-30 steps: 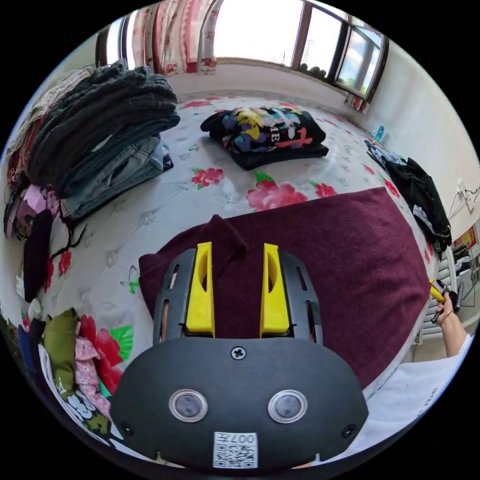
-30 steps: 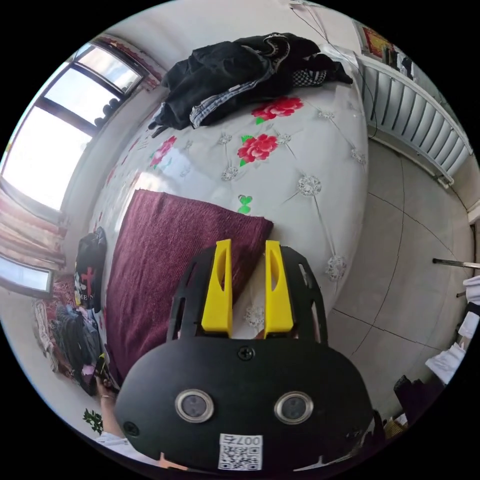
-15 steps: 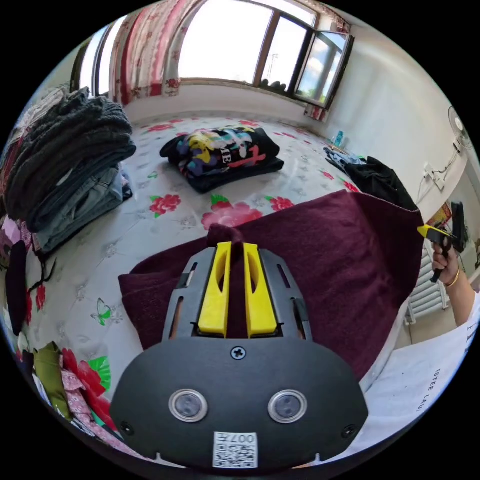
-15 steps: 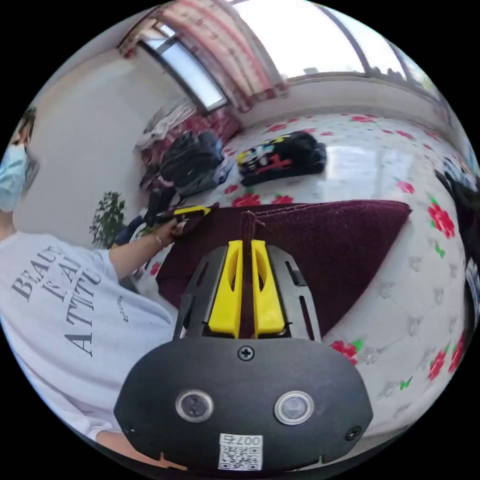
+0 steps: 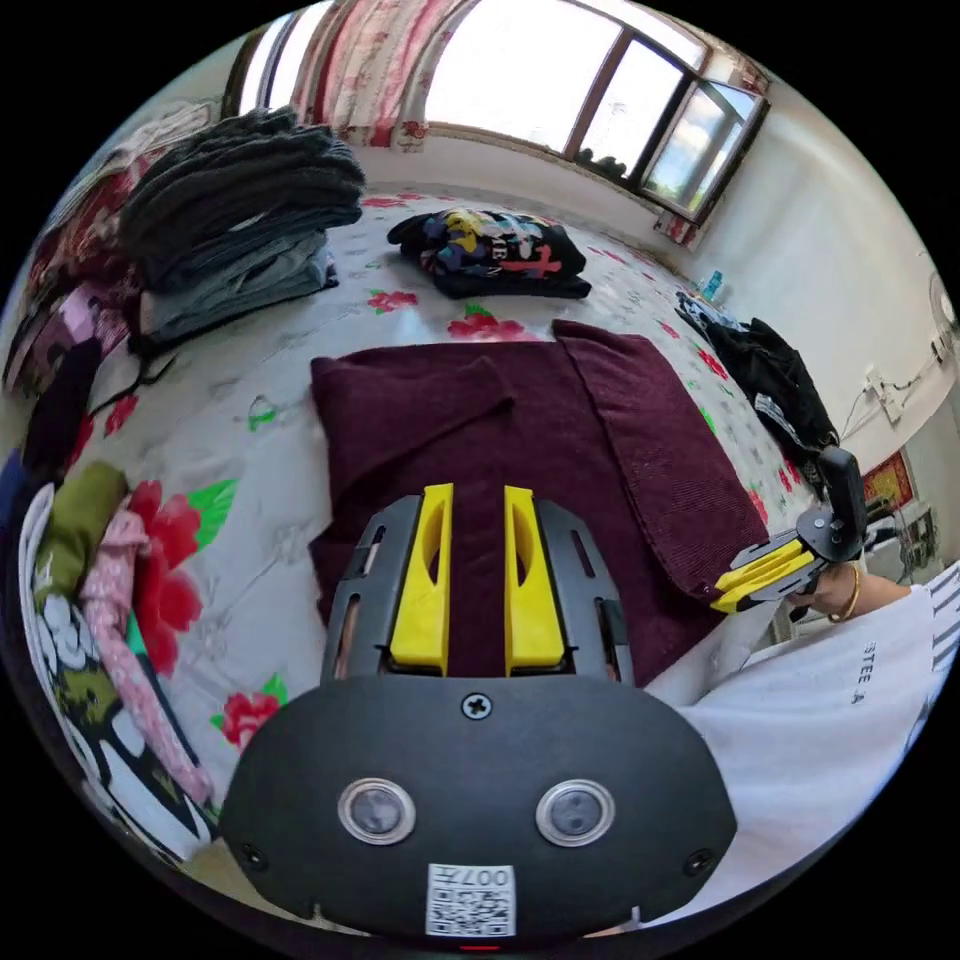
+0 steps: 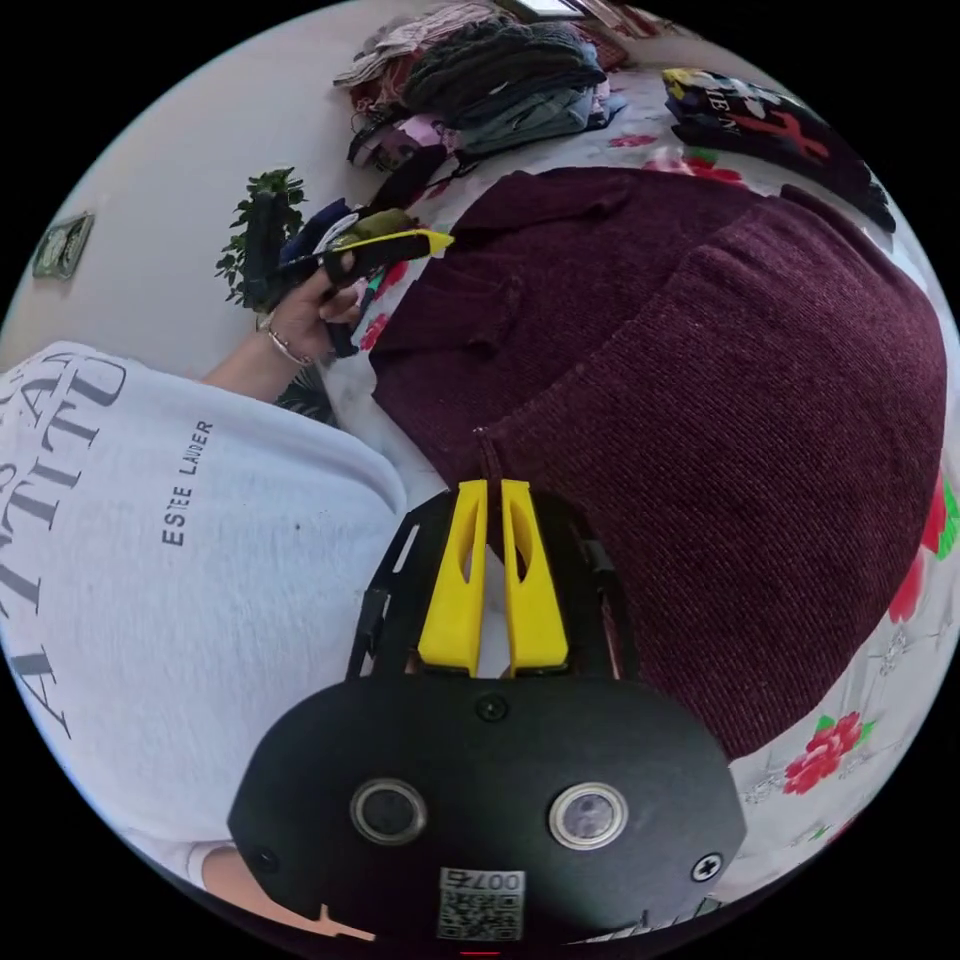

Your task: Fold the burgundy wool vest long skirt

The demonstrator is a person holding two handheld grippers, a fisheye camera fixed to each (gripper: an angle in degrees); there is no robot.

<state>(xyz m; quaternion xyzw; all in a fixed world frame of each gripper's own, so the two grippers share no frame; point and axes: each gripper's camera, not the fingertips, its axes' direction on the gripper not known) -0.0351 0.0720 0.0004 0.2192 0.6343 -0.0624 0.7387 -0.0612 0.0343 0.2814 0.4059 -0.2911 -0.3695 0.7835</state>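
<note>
Burgundy skirt (image 5: 520, 440) lies on the bed (image 5: 290, 340), whose cover is white with red flowers. One side of the skirt is folded over the rest, so a thick flap (image 6: 760, 440) lies on top.

In the left gripper view, the left gripper (image 5: 477, 500) hangs over the near part of the skirt. Its yellow jaws stand a little apart and nothing is between them. In the right gripper view a hand (image 6: 300, 320) holds this gripper (image 6: 440, 240) by the edge of the skirt.

The right gripper (image 6: 492, 490) has its yellow jaws almost together, with a thin bit of the skirt's edge pinched between them. In the left gripper view it (image 5: 722, 592) sits at the corner of the folded flap, near the bed's edge.

A person in a white shirt (image 6: 150, 560) with letters on it stands by the bed.

A folded black top with bright colours (image 5: 490, 250) lies farther up the bed. A stack of folded grey and blue clothes (image 5: 240, 230) sits near it. A dark heap of clothes (image 5: 775, 380) lies on the other side. More coloured clothes (image 5: 100, 560) lie near the left gripper. A window (image 5: 560, 80) with flowered curtains (image 5: 360, 70) is behind the bed.
</note>
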